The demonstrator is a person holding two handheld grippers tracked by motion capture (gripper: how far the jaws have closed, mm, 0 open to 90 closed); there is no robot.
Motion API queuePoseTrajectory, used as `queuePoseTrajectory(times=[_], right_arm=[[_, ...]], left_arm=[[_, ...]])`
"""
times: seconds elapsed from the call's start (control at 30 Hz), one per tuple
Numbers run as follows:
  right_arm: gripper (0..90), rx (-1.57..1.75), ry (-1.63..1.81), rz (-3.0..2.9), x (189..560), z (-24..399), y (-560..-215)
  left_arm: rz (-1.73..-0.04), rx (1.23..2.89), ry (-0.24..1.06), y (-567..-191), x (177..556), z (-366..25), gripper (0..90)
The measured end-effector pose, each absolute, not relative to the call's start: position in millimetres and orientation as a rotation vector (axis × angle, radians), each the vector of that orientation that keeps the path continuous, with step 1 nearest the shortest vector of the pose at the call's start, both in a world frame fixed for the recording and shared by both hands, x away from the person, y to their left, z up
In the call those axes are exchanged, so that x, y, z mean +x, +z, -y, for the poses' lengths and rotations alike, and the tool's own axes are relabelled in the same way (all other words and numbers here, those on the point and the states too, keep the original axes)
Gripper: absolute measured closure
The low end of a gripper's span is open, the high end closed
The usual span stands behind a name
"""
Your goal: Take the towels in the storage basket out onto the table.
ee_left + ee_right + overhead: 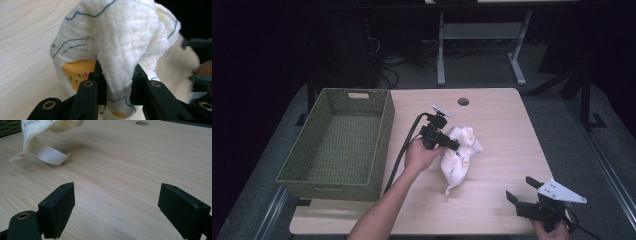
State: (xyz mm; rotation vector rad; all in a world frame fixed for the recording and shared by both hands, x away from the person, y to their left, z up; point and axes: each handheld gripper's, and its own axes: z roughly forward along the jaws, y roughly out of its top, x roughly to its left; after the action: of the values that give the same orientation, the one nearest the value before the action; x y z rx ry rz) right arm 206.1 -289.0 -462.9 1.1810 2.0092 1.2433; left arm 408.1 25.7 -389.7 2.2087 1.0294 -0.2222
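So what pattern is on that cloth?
The cloth is cream with thin dark lines and yellow blobs; clearest in the left gripper view.

Cream-white quilted cloth (120, 37) with thin blue-grey line drawings and a yellow patch bearing a small face with pink cheeks; white label (50, 155) hanging under it. Black on both the left gripper (451, 144) and the right gripper (522, 189), pale grey on the latter's top plate. Left of the cloth, olive-green woven basket (382, 145); beneath, light wood-grain table (507, 145).

Dim, dark surroundings; brightly lit tabletop (502, 130); slight motion blur.
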Motion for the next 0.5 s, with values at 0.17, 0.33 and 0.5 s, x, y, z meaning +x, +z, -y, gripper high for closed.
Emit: queuePoseTrajectory(times=[0.17,0.33,0.5], right_arm=[[13.5,1.18,1.243,-2.01,206.5,289.3,-462.9],[13.5,1.18,1.246,-2.008,205.9,288.8,-462.5],[13.6,1.179,1.25,-2.005,205.4,288.0,-461.3]], left_arm=[[-1.055,2.237,-0.15,-400.1,406.5,-20.3,70.0],[-1.058,2.274,-0.067,-405.5,405.3,-15.6,70.1],[-1.053,2.337,0.025,-410.5,404.0,-11.3,66.1]])
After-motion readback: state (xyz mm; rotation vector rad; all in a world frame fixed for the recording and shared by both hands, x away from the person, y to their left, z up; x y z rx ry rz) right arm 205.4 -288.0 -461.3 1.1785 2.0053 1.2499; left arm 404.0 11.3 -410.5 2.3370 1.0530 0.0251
